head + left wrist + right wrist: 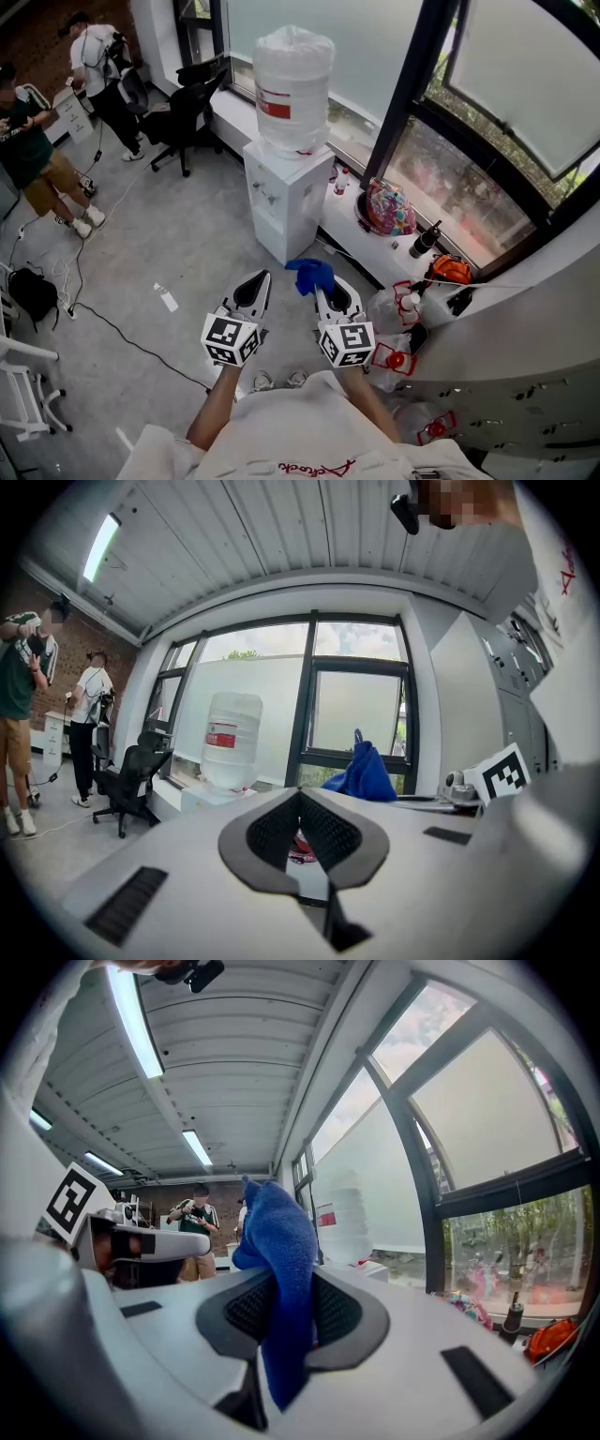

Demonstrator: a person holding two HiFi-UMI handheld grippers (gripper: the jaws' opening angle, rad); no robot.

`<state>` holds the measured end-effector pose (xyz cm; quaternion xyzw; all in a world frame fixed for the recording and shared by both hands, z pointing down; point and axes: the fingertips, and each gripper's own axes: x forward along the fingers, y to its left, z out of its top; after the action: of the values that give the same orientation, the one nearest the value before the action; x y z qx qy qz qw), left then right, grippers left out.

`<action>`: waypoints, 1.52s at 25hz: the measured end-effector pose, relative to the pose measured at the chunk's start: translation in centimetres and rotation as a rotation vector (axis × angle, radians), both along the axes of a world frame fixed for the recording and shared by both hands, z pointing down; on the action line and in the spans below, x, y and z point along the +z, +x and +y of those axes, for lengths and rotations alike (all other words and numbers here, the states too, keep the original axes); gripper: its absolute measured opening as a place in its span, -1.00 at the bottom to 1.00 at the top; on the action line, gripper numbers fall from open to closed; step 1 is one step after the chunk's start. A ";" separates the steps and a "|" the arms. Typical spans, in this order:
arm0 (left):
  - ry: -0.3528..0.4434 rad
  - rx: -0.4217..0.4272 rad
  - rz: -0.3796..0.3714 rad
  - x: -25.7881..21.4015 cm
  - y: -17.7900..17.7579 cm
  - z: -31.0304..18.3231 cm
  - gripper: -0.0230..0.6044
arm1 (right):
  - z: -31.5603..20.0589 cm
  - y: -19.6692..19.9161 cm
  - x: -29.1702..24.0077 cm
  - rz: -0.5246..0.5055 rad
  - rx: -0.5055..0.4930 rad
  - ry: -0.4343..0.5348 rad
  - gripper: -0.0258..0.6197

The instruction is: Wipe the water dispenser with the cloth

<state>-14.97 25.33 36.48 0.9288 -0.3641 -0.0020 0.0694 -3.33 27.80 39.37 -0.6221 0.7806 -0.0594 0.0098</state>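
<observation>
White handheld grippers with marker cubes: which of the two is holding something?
The right gripper: its jaws clamp a blue fleecy cloth that sticks up between them. The left gripper has its jaws closed together on nothing.

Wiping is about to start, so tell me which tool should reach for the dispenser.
Right. The right tool is shut on the cloth, and both tools sit side by side, about equally short of the dispenser. The left tool is shut and empty, so it has nothing to wipe with.

Left gripper (260, 280), right gripper (327, 291) — white, black-padded.
</observation>
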 end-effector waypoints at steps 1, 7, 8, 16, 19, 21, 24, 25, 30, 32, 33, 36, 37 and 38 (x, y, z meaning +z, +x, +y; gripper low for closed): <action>0.000 -0.002 -0.002 0.0 0.4 0.0 -0.90 | -0.1 0.2 0.0 -0.001 -0.005 -0.001 -0.64; 0.002 -0.025 0.005 0.4 2.4 0.3 -0.90 | -0.1 2.1 0.6 -0.001 -0.034 -0.002 -0.64; -0.001 -0.030 0.006 0.6 2.6 0.4 -0.90 | 0.0 2.3 0.9 -0.001 -0.038 -0.007 -0.64; -0.028 -0.059 0.006 2.1 3.5 -0.4 -0.90 | -0.5 4.1 2.4 -0.005 -0.045 -0.034 -0.64; -0.030 -0.064 0.013 2.4 3.7 -1.6 -0.90 | -1.6 4.8 2.6 0.000 -0.043 -0.033 -0.64; -0.030 -0.066 0.017 2.6 3.9 -2.4 -0.90 | -2.4 5.1 2.7 0.006 -0.043 -0.030 -0.64; -0.029 -0.066 0.022 2.9 4.3 -3.7 -0.90 | -3.7 5.5 2.9 0.011 -0.042 -0.028 -0.64; -0.029 -0.065 0.023 3.0 4.4 -4.2 -0.90 | -4.2 5.6 3.0 0.012 -0.042 -0.028 -0.64; -0.034 -0.062 0.030 3.6 4.8 -7.6 -0.90 | -7.6 5.7 3.6 0.012 -0.044 -0.033 -0.64; -0.045 -0.058 0.031 4.2 5.0 -9.2 -0.89 | -9.2 5.6 4.0 0.013 -0.045 -0.042 -0.64; -0.050 -0.056 0.032 4.5 5.1 -10.2 -0.89 | -10.0 5.6 4.2 0.014 -0.047 -0.046 -0.64; -0.060 -0.050 0.037 4.9 5.3 -13.3 -0.90 | -13.0 5.7 4.7 0.019 -0.046 -0.058 -0.64; -0.063 -0.047 0.037 5.0 5.4 -14.5 -0.90 | -14.1 5.7 4.8 0.019 -0.044 -0.062 -0.64; -0.066 -0.043 0.036 5.1 5.6 -15.7 -0.90 | -15.3 5.8 5.0 0.018 -0.041 -0.066 -0.64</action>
<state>-9.41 9.63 41.56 0.9177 -0.3825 -0.0083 0.1067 2.50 12.53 44.33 -0.6065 0.7908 -0.0798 -0.0190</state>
